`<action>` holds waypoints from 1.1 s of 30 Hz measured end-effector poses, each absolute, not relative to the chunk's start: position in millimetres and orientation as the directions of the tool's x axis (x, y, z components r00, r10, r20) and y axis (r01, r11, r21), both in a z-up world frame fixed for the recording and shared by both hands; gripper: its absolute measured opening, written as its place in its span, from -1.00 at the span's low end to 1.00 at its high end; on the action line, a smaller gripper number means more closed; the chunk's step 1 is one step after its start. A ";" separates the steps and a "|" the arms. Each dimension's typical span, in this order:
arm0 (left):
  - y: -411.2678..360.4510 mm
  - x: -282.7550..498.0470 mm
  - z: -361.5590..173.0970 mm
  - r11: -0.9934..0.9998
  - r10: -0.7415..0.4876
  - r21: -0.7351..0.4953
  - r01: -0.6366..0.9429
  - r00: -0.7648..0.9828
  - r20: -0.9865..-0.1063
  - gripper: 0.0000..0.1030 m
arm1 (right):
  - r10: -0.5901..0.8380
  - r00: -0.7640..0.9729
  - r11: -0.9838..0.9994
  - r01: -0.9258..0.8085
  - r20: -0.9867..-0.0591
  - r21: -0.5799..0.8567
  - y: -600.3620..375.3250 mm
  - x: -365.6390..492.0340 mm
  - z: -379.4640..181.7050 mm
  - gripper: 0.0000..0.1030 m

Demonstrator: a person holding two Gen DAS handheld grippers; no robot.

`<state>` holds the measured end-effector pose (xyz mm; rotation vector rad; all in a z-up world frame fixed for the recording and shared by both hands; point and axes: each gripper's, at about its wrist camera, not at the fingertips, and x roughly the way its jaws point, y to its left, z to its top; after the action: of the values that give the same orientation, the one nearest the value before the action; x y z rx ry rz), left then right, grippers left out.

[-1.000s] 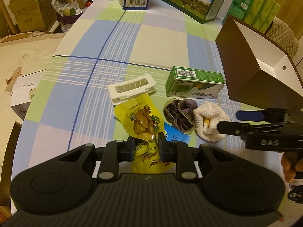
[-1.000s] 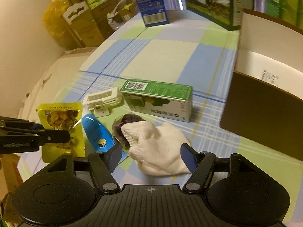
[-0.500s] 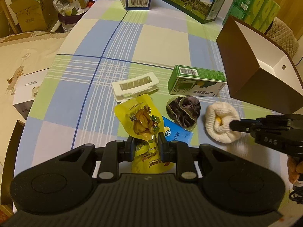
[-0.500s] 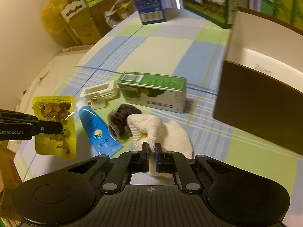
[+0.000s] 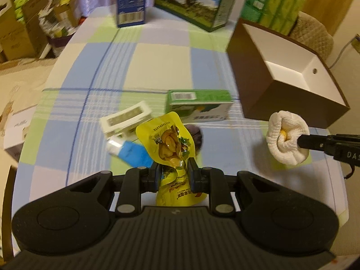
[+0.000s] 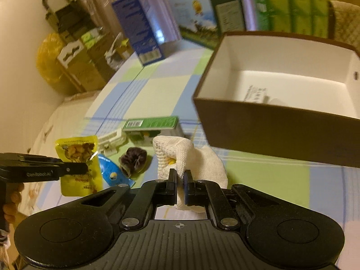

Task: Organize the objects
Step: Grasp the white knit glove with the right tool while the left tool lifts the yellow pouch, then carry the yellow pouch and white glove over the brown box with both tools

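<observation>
My left gripper [image 5: 174, 168] is shut on a yellow snack pouch [image 5: 167, 139], held above the checked tablecloth. My right gripper [image 6: 179, 175] is shut on a rolled white sock [image 6: 191, 159], lifted off the table just in front of the brown box with white inside [image 6: 281, 121]. In the left wrist view the white sock [image 5: 284, 141] hangs from the right gripper's fingers [image 5: 315, 145] near the brown box [image 5: 281, 94]. On the cloth lie a blue tube [image 5: 132, 153], a dark sock ball [image 6: 132, 160], a white clip [image 5: 126, 120] and a green carton [image 5: 199, 105].
At the table's far end stand a blue carton [image 5: 131, 0], a cow-print milk box [image 5: 193, 4] and green tissue packs [image 5: 272, 4]. Cardboard boxes [image 6: 74, 60] and a yellow bag [image 6: 48, 58] sit on the floor to the left. A hand [image 6: 10, 200] holds the left gripper.
My right gripper has shut on the white sock and lifted it toward the brown box. My left gripper has raised the yellow pouch off the table, uncovering the blue tube.
</observation>
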<state>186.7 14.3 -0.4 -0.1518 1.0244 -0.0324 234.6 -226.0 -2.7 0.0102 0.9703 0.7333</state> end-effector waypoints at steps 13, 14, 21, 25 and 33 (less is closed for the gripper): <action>-57.3 224.2 35.2 0.980 -0.200 -0.153 0.129 0.585 -0.786 -0.63 | 0.554 0.488 0.814 -0.488 -0.674 0.316 -295.6 238.1 44.5 -0.97; -63.8 227.8 37.8 0.978 -0.208 -0.154 0.142 0.589 -0.781 -0.63 | 0.552 0.498 0.817 -0.484 -0.669 0.314 -299.8 239.3 47.9 -0.97; -109.6 258.2 55.0 0.962 -0.264 -0.156 0.224 0.614 -0.744 -0.63 | 0.534 0.562 0.836 -0.464 -0.632 0.293 -328.9 255.9 69.2 -0.97; -129.9 275.8 61.9 0.955 -0.283 -0.154 0.253 0.626 -0.727 -0.63 | 0.529 0.584 0.840 -0.462 -0.616 0.284 -340.5 271.1 77.2 -0.97; -164.5 318.8 75.3 0.949 -0.302 -0.153 0.277 0.647 -0.700 -0.63 | 0.512 0.608 0.851 -0.453 -0.606 0.265 -357.1 307.7 81.8 -0.97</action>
<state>318.8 -164.5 75.3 -0.0331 0.8017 -0.3293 307.7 -357.1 81.8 0.0872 0.7277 0.5586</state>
